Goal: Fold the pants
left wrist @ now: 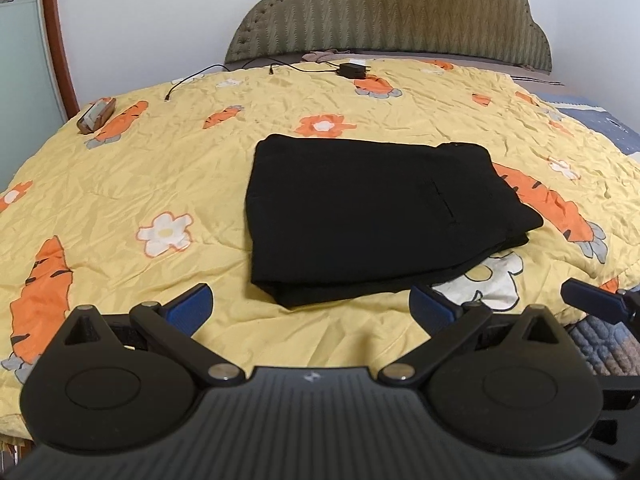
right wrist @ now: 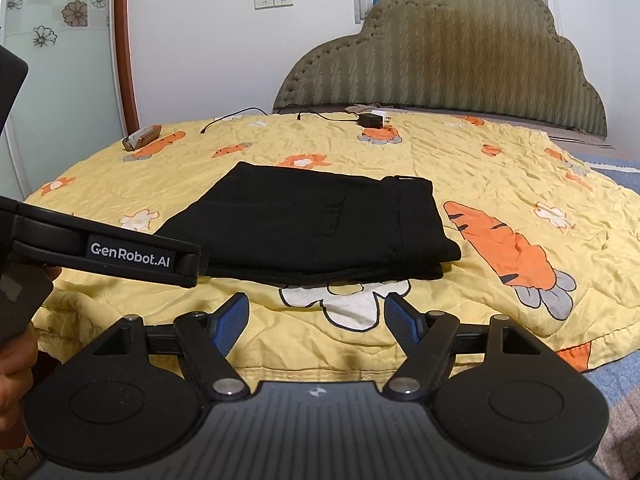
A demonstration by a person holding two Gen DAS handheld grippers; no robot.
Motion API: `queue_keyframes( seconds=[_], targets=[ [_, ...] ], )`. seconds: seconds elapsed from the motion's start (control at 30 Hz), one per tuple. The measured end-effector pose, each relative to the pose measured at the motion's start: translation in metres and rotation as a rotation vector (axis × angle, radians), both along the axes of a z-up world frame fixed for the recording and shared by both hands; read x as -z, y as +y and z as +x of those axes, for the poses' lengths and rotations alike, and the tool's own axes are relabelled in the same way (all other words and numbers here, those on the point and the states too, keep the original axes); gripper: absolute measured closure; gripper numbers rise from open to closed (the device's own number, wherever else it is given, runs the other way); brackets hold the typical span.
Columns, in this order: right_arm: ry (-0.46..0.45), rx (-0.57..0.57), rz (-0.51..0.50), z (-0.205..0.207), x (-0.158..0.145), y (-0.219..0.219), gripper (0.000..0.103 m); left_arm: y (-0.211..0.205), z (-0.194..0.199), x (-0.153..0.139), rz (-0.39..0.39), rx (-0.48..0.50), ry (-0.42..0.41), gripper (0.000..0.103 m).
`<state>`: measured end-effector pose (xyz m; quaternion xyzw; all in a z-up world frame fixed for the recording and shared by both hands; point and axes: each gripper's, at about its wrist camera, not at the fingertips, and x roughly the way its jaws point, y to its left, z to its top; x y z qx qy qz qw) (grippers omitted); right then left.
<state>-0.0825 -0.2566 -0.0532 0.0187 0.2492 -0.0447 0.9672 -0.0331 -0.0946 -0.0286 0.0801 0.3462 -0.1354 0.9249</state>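
Observation:
Black pants lie folded into a flat rectangular bundle on the yellow carrot-print quilt; the same pants fill the middle of the right wrist view. My left gripper is open, its blue pads just short of the bundle's near edge, nothing between them. My right gripper is open too, held over the quilt in front of the pants, empty. A finger of the right gripper shows at the right edge of the left wrist view. The left gripper's body crosses the left side of the right wrist view.
A black charger with trailing cables lies near the padded headboard. A small brown case rests at the far left of the quilt. A blue patterned blanket shows at the right. A hand holds the left gripper.

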Motion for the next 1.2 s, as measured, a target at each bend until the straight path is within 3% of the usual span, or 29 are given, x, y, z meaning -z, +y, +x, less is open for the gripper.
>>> queue_keyframes(
  seconds=[1.2],
  targets=[
    [0.002,-0.005,0.003,0.0036,0.0023,-0.0013,0.029,0.0094,0.0014,0.0072,0.012,-0.026,0.013,0.000]
  ],
)
